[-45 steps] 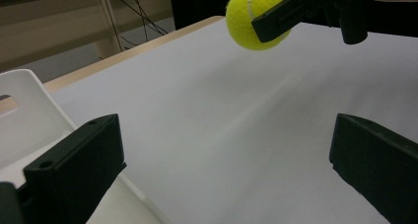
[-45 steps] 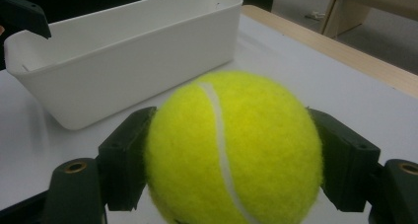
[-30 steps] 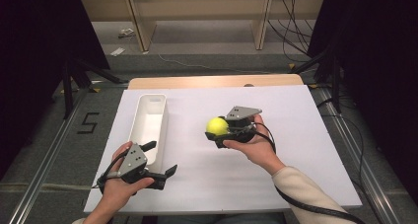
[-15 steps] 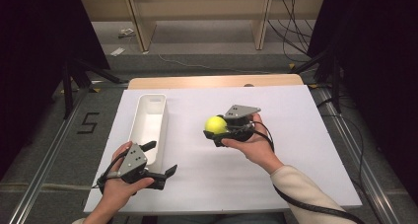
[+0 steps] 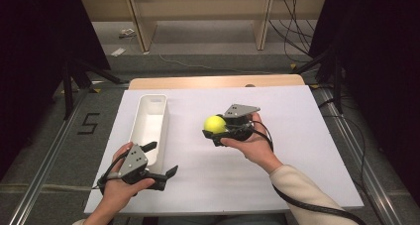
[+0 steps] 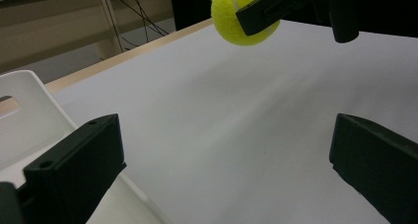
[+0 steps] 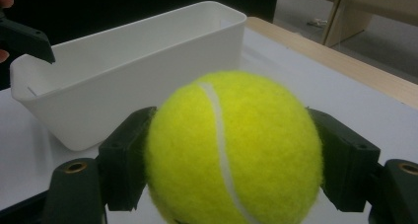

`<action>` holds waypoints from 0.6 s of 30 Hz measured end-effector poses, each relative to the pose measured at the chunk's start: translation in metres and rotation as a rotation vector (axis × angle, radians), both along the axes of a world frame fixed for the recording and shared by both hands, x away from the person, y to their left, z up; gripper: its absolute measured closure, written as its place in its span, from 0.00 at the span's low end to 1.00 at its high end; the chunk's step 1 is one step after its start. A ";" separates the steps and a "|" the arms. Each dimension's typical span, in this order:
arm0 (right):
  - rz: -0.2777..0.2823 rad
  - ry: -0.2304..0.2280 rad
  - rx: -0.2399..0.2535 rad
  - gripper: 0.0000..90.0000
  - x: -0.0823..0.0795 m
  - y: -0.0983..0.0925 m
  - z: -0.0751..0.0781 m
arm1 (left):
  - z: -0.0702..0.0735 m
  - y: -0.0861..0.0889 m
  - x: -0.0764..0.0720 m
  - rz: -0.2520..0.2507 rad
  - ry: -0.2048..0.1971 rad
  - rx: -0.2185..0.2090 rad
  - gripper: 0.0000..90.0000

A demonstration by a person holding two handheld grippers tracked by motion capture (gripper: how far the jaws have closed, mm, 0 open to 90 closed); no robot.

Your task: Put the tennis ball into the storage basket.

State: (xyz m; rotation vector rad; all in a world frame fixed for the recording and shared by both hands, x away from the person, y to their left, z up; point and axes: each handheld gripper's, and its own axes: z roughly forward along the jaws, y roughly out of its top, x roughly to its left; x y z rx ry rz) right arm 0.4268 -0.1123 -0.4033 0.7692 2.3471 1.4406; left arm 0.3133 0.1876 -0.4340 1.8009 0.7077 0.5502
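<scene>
i see one tennis ball [image 7: 231, 150] clamped between my right gripper [image 5: 218, 132] fingers, one white bin [image 5: 148, 123] beyond; left gripper [image 5: 161, 160] fingers spread wide, empty.

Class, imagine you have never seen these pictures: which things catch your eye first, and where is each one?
The bright yellow tennis ball stands out most, clamped between the jaws of the right gripper above the middle of the white table. To its left lies a long white bin, open at the top. Near the bin's close end, the left gripper is held with its jaws wide apart and nothing between them.
</scene>
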 end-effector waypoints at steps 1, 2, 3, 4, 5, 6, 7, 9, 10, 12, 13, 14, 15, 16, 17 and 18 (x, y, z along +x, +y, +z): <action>0.000 0.001 0.000 0.29 0.000 0.000 0.000 | 0.000 0.000 0.000 0.000 0.000 0.000 0.00; 0.001 0.000 0.001 0.29 0.000 0.001 0.000 | 0.000 0.000 0.000 0.001 0.000 0.000 0.00; 0.002 -0.001 0.001 0.29 0.000 0.001 0.000 | 0.000 0.000 0.000 0.001 0.000 0.000 0.00; 0.002 0.000 0.002 0.29 0.000 0.001 0.000 | 0.000 0.000 0.000 0.001 0.000 -0.001 0.00; 0.004 0.002 0.002 0.29 0.001 0.002 0.001 | 0.000 0.000 0.000 0.000 0.000 -0.001 0.00; 0.004 0.000 0.002 0.29 0.001 0.002 0.001 | 0.000 0.000 0.000 0.000 0.000 0.000 0.00; 0.005 0.000 0.004 0.29 0.001 0.002 0.001 | 0.000 0.000 0.000 0.001 0.000 0.000 0.00; 0.002 0.000 0.008 0.29 0.002 0.003 0.001 | 0.000 0.000 0.000 0.001 0.001 0.000 0.00; 0.004 0.001 0.007 0.29 0.002 0.003 0.001 | 0.000 0.000 0.000 0.001 0.000 0.000 0.00; 0.004 0.002 0.009 0.29 0.002 0.003 0.001 | 0.000 0.000 0.000 0.001 0.000 0.000 0.00; 0.003 0.001 0.009 0.29 0.002 0.004 0.001 | 0.000 0.000 0.000 0.001 0.000 0.000 0.00; 0.003 0.001 0.009 0.29 0.002 0.004 0.001 | 0.000 0.000 0.000 0.001 0.000 0.000 0.00; 0.003 0.001 0.010 0.29 0.002 0.005 0.001 | 0.000 0.000 0.000 0.001 0.000 -0.001 0.00; 0.004 0.002 0.010 0.29 0.003 0.005 0.001 | 0.000 0.000 0.000 0.001 0.000 -0.001 0.00; 0.004 0.002 0.010 0.29 0.003 0.005 0.001 | 0.000 0.000 0.000 0.001 0.001 -0.001 0.00; 0.004 0.003 0.010 0.29 0.003 0.005 0.001 | 0.000 0.000 0.000 0.000 0.001 -0.002 0.00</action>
